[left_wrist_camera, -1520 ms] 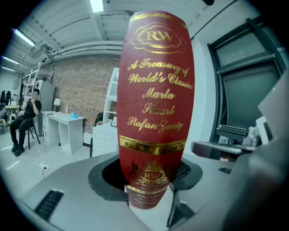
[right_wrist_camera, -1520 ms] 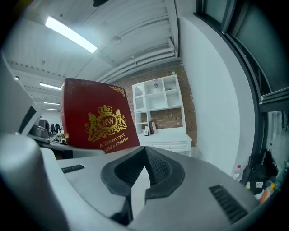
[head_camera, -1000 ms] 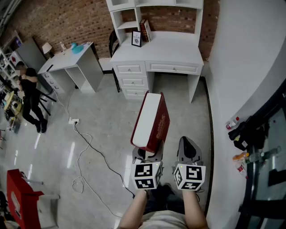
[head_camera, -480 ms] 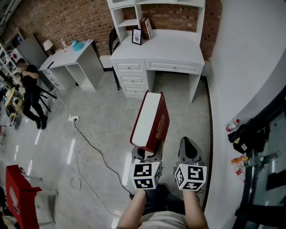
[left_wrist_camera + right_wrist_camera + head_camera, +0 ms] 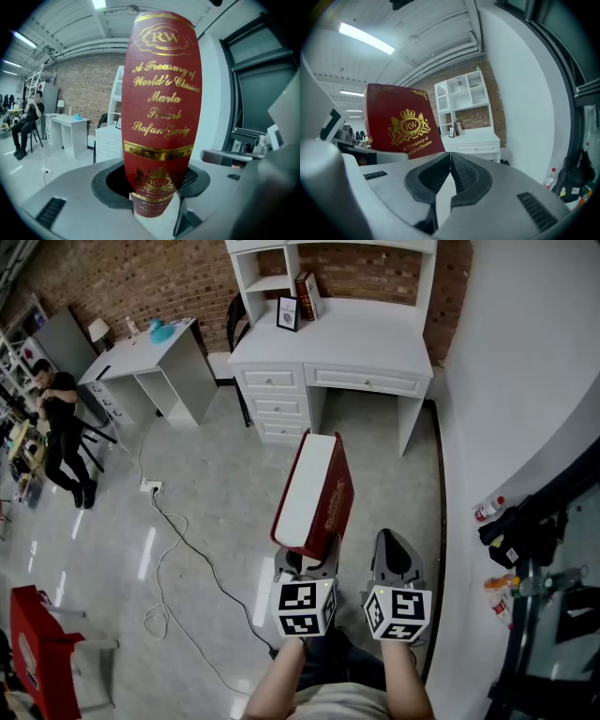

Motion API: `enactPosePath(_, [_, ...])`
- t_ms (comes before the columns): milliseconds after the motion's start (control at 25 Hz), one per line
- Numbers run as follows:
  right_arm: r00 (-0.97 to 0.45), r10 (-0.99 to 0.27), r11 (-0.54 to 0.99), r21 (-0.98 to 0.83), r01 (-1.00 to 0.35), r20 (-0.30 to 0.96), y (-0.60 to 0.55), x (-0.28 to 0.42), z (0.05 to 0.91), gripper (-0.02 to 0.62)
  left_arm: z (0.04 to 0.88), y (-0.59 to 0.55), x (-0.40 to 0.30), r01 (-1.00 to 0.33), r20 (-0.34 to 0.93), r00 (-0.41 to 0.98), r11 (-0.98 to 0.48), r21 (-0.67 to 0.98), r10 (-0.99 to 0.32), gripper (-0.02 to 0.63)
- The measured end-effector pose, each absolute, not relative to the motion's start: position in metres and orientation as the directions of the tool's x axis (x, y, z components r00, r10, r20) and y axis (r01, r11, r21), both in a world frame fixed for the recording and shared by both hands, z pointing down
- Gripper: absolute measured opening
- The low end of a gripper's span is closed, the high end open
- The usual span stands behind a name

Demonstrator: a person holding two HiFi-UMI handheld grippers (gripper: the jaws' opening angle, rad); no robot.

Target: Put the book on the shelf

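A thick red book with gold lettering stands upright in my left gripper, which is shut on its lower end. In the left gripper view the book's spine fills the middle, clamped between the jaws. My right gripper is beside it on the right, shut with nothing in it; its view shows the book's cover to the left. The white desk with shelf unit stands ahead against the brick wall, with two books and a small frame on it. The same shelf unit is far off in the right gripper view.
A second white desk stands at the left, with a black chair between the desks. A cable runs over the floor. A person sits at far left. A curved white wall borders the right; a red box is at bottom left.
The view has shifted slightly toward the white desk. The book stays held upright in the left gripper, and the right gripper stays shut beside it.
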State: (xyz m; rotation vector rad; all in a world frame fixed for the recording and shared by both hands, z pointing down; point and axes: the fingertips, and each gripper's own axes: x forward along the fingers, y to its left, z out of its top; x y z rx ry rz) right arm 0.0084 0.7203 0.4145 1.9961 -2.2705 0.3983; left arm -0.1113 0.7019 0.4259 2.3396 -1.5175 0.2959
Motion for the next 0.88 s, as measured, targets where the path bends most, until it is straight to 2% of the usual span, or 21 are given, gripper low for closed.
enactPosePath(880, [-0.089,-0.967,0.067,-0.1,-0.993,0.239,0.543,-0.033,0.406,0.017,0.418,0.518,-0.152,-0.889,0.334,0.458,-0.417,0.19,-0.824,0.244])
